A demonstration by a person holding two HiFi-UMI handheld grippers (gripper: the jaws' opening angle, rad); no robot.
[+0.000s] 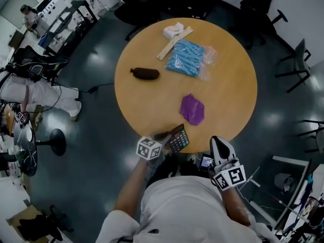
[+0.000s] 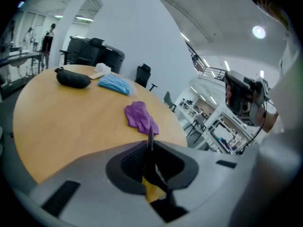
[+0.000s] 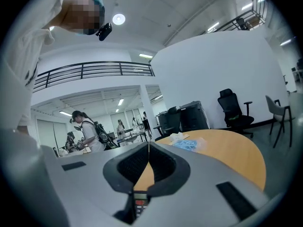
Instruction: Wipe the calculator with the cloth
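The black calculator (image 1: 178,138) hangs tilted at the near edge of the round wooden table (image 1: 233,85), and my left gripper (image 1: 163,134) is shut on its left end. In the left gripper view the calculator (image 2: 150,132) shows edge-on as a thin dark blade between the pads of the left gripper (image 2: 149,148). The purple cloth (image 1: 192,109) lies crumpled on the table just beyond it, also seen as cloth (image 2: 140,117). My right gripper (image 1: 218,142) is off the table's near right edge, shut and empty; in its own view the right gripper (image 3: 148,148) has its jaws together.
Farther back on the table lie a black pouch (image 1: 146,73), a blue packet in clear plastic (image 1: 186,57), a wooden strip (image 1: 174,42) and a white bundle (image 1: 173,30). Office chairs (image 1: 293,67) stand around. A person (image 1: 35,92) sits at the left.
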